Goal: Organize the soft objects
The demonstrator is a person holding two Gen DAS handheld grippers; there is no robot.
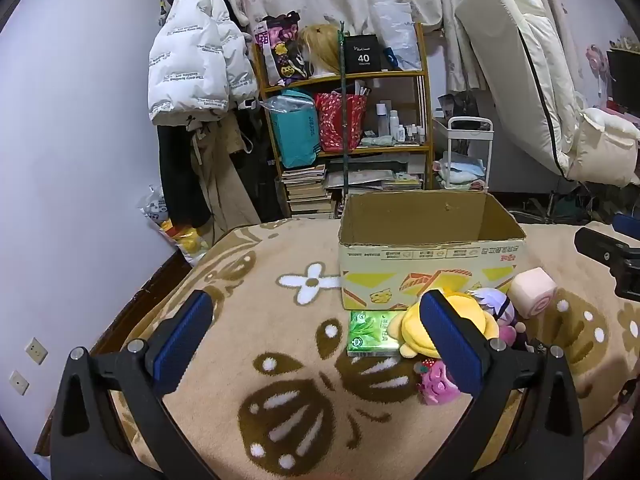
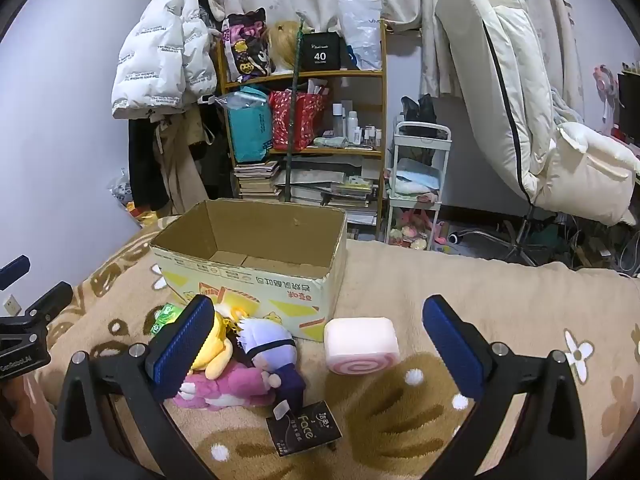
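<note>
Mostly occluded on my left view: the left gripper has its right finger covering part of the yellow plush and the pink plush, and the right gripper only pokes in at the frame edge. On my right view the right gripper hides part of the same pile with its left finger, and the green tissue pack barely peeks out. Both claws are spread wide, nothing between the pads. The soft toys sit in 1 heap just in front of the cardboard box: yellow plush, pink plush under it, a purple-haired doll on top. A pink swirl-roll cushion lies just beside them, apart from the heap, near the box corner. A dark packet marked "Face" lies nearest me. Box is open and looks empty. Everything sits on a beige blanket with brown and white flower print. Behind: cluttered shelf, white puffer jacket, cream recliner.
</note>
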